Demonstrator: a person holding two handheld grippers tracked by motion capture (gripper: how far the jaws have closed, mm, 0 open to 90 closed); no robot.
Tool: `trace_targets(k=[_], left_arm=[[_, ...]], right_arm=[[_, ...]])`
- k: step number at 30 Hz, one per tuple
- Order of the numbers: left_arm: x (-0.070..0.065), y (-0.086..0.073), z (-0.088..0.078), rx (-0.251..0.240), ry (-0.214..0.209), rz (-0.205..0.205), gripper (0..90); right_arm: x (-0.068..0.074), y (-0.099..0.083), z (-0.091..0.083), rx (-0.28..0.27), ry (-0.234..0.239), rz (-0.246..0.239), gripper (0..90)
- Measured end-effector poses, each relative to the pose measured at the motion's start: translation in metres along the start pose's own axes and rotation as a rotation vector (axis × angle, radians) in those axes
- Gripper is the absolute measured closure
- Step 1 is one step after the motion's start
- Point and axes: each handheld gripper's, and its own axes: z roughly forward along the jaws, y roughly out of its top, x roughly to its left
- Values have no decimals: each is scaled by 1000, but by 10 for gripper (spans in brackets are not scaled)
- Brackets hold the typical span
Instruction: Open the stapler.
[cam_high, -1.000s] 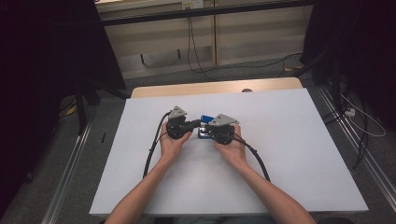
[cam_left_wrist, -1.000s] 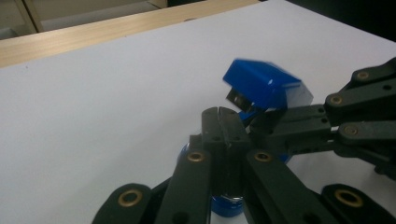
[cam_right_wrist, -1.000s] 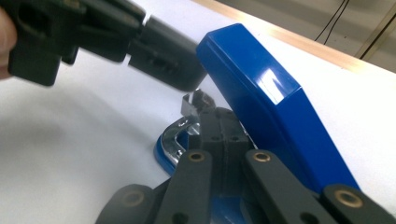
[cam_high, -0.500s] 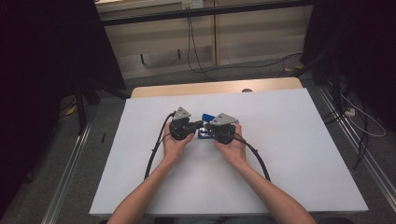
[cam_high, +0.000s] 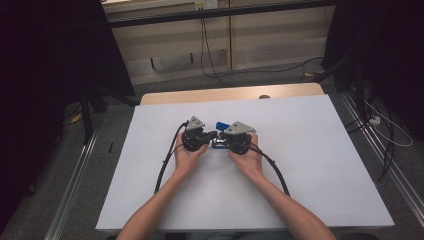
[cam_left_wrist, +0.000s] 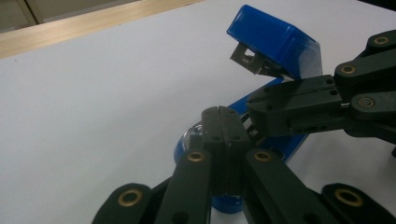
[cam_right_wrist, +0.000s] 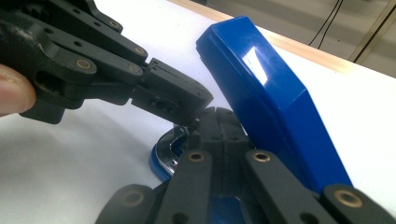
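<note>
White table (cam_high: 320, 165), glossy blue stapler (cam_right_wrist: 261, 93) hinged open between two closed tools (cam_left_wrist: 219, 112).

A white table (cam_high: 310, 165) with a wooden far edge carries a blue stapler (cam_high: 219, 126).

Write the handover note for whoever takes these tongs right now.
Left tongs: shut, tips at the blue stapler, down in its open mouth.
Right tongs: shut, tips meeting the left ones at the same spot.
Stapler: mid table, top arm swung up, base flat.
Done: stapler opened.
Left: what they work on inside is hidden behind the tips; probably finish there, then close the arm.
</note>
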Motion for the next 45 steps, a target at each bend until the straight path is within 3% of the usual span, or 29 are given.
trace_targets(k=[1, 11, 27, 45], left_arm=[[-1, 0, 0, 3, 8, 16, 900], [0, 0, 0, -1, 2, 11, 900], [0, 0, 0, -2, 5, 16, 900], [0, -1, 0, -3, 3, 24, 900]], right_arm=[[0, 0, 0, -3, -3, 0, 900], [0, 3, 2, -31, -9, 22, 900], [4, 10, 10, -46, -40, 17, 900], [0, 13, 4, -57, -58, 15, 900]])
